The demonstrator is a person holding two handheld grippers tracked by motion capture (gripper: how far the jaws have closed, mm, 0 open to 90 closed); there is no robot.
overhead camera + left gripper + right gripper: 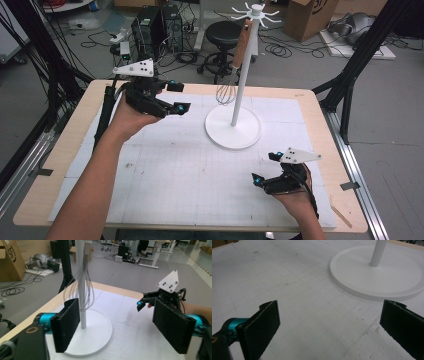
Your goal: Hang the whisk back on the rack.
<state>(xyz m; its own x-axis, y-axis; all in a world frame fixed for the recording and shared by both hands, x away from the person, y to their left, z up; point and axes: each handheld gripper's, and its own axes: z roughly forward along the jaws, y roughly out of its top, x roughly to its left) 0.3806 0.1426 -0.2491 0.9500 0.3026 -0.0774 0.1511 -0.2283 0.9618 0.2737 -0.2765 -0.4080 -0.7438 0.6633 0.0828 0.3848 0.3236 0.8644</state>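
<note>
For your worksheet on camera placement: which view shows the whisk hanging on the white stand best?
The high view: the whisk shows whole there, wooden handle hooked at the top of the white stand, wire head beside the pole. The left gripper view gives it close but blurred, its top cut off. The right gripper view has the stand's base and pole foot.

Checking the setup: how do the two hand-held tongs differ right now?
The left black two-jaw tongs are held raised near the white stand's pole and hanging wire whisk; the right black two-jaw tongs sit low at the table's near edge. Both are open and empty.
</note>
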